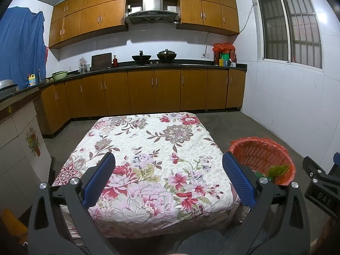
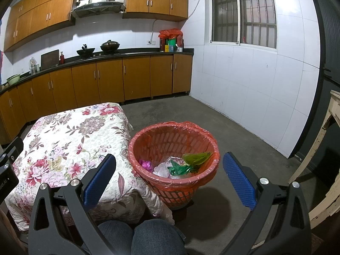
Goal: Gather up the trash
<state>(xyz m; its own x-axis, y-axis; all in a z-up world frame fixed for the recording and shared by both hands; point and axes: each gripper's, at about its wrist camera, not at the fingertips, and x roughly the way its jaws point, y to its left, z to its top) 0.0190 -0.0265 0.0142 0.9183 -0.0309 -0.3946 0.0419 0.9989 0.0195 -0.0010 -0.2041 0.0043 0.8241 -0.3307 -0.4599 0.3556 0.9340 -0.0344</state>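
A red mesh basket (image 2: 148,146) lined with a red bag stands on the floor right of the low table (image 2: 70,131); it also shows in the left wrist view (image 1: 255,148). Inside lie green wrappers (image 2: 191,161), a purple wrapper (image 2: 146,165) and clear plastic (image 2: 161,170). My left gripper (image 1: 167,159) is open and empty above the table's near half, which has a floral cloth (image 1: 148,153) with no trash on it. My right gripper (image 2: 169,162) is open and empty, held above the basket's near rim. It shows at the right edge of the left wrist view (image 1: 318,176).
Kitchen cabinets (image 1: 153,89) and a counter with woks (image 1: 165,54) line the far wall. A tiled white wall with a window (image 2: 244,12) is at the right. A worn wooden frame (image 2: 327,148) stands at the far right. The person's knees (image 2: 148,238) are below.
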